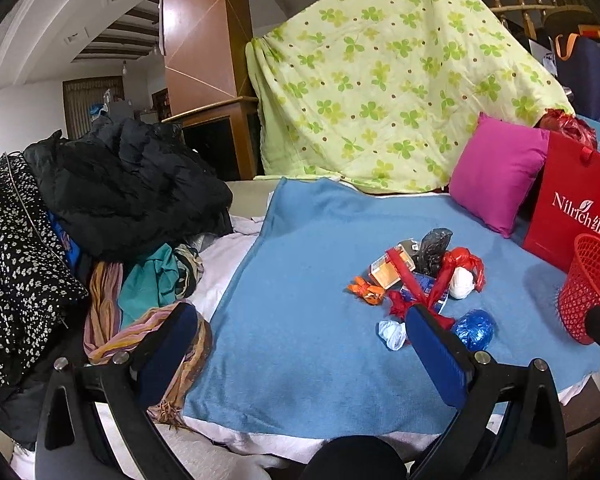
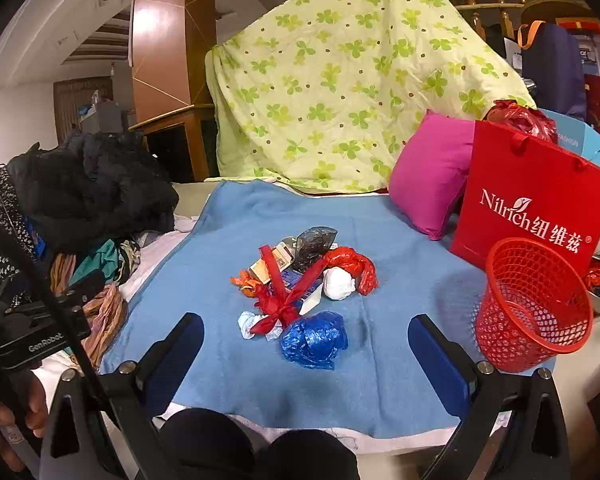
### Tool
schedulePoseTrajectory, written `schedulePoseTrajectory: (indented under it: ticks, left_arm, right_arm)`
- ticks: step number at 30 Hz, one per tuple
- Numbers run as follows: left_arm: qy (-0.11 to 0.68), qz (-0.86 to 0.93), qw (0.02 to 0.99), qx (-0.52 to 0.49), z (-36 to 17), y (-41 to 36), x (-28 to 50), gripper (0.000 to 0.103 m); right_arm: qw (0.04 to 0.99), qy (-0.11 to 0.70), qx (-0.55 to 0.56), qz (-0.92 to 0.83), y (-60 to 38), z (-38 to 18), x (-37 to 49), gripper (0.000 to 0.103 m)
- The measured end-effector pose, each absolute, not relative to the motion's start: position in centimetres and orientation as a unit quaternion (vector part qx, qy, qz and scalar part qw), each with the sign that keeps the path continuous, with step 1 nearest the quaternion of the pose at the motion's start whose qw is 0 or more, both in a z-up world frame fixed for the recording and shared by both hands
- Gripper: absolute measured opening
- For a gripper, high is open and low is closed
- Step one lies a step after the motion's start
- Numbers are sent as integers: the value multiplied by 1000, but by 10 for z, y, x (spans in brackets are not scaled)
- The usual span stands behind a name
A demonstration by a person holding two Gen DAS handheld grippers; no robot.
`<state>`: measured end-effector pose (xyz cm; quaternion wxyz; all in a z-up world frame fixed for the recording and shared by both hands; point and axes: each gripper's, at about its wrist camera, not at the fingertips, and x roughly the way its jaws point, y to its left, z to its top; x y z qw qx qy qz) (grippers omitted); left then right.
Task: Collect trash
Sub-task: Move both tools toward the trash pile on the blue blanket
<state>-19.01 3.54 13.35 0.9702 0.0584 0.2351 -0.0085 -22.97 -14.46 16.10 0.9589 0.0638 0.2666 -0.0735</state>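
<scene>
A heap of trash lies on the blue blanket [image 2: 228,364]: a crumpled blue bag [image 2: 315,340] [image 1: 474,329], a red ribbon [image 2: 278,304], a white wad [image 2: 339,283] [image 1: 461,283], a red bag [image 2: 352,262], a dark grey bag [image 2: 313,245] [image 1: 433,249], orange scraps [image 2: 246,280] [image 1: 367,290] and a small white paper [image 1: 392,333]. A red mesh basket [image 2: 534,304] [image 1: 592,288] stands at the right, nothing visible inside. My right gripper [image 2: 306,356] hovers open just before the blue bag. My left gripper [image 1: 302,344] is open over bare blanket, left of the heap.
A clothes pile [image 1: 112,196] with scarves covers the left. A pink cushion [image 2: 430,176], a red paper bag [image 2: 536,200] and a clover-print quilt [image 2: 340,80] close off the back and right. A hand [image 2: 4,416] holds the left gripper's body at the lower left.
</scene>
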Motion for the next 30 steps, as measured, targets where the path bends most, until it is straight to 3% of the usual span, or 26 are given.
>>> schedulePoseTrajectory:
  ticks: [30]
  left_arm:
    - [242,-10,968,70,130,31,-196,103]
  right_arm:
    - [959,265,74,-71,-142,157,-237,103]
